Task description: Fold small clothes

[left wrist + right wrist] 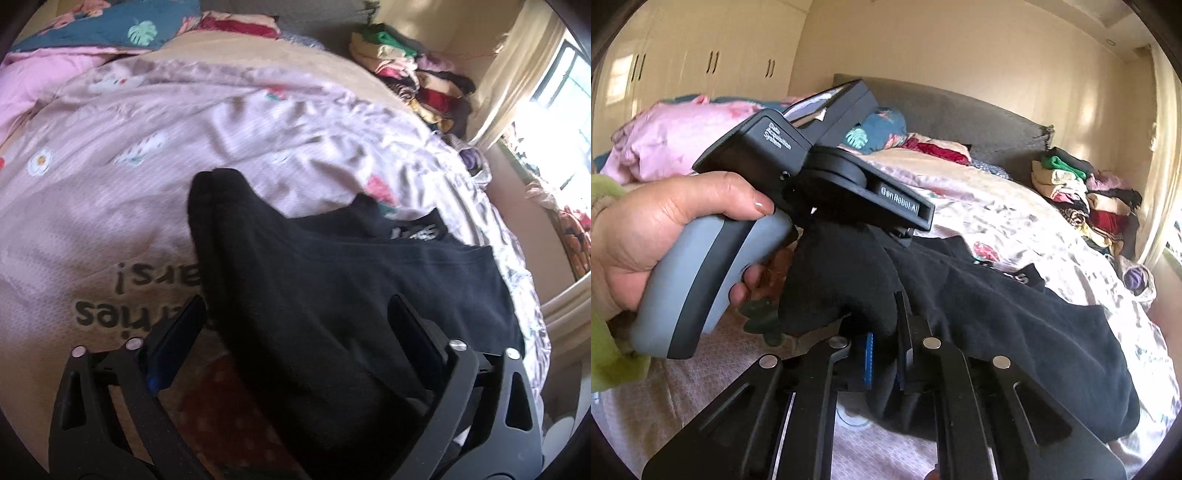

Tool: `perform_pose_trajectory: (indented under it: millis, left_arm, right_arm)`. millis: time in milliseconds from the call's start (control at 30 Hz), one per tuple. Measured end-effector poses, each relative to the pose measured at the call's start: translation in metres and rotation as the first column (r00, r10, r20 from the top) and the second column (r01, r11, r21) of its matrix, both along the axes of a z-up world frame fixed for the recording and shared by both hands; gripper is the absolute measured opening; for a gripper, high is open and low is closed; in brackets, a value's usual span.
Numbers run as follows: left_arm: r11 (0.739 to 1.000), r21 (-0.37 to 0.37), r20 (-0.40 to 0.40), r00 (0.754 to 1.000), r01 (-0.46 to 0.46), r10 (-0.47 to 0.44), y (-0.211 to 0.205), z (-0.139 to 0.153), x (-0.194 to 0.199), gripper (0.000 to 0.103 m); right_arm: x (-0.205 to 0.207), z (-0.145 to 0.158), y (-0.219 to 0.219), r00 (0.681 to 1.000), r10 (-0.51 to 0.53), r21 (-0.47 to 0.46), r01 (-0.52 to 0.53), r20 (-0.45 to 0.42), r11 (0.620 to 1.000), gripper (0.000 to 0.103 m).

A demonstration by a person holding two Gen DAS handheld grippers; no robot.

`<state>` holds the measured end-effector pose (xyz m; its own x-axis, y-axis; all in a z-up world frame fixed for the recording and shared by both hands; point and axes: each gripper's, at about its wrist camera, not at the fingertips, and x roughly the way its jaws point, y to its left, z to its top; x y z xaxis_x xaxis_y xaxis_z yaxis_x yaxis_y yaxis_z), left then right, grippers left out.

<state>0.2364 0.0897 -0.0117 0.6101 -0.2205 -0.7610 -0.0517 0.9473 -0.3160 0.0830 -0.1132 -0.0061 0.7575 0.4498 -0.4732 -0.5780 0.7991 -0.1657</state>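
Your right gripper is clamped tight on a bunched corner of the black garment, which lies on the pink bedspread, its far edge toward the pile of folded clothes. Your left gripper stands wide, the cloth between its fingers but apparently not pinched. Close the left on the neighbouring edge before you lift further, keep both corners level, and carry them over the garment in one even fold so nothing twists. No basket or other container shows; only that pile beyond the garment.
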Motion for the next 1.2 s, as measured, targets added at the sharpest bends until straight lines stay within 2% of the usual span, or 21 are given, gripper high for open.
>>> perform_pose_trajectory:
  millis: [200,300,633,1200]
  left_arm:
    - [1.000,0.021,0.037,0.999,0.014,-0.015,-0.018,0.019,0.000,0.036]
    - [0.999,0.025,0.072,0.997,0.030,-0.032,-0.027,0.032,-0.001,0.021]
    - [0.996,0.050,0.125,0.989,0.069,-0.075,-0.063,0.057,0.002,0.018]
    - [0.992,0.065,0.144,0.983,0.105,-0.113,-0.114,0.078,0.008,0.018]
  right_arm:
    - [-0.002,0.002,-0.019,0.999,-0.038,0.034,0.037,0.019,0.999,0.007]
    - [-0.001,0.005,-0.028,0.998,-0.052,0.054,0.050,0.021,0.997,0.007]
    - [0.003,0.017,-0.066,0.992,-0.128,0.167,0.124,0.012,0.978,0.007]
    - [0.008,0.026,-0.115,0.978,-0.204,0.292,0.208,-0.044,0.934,0.007]
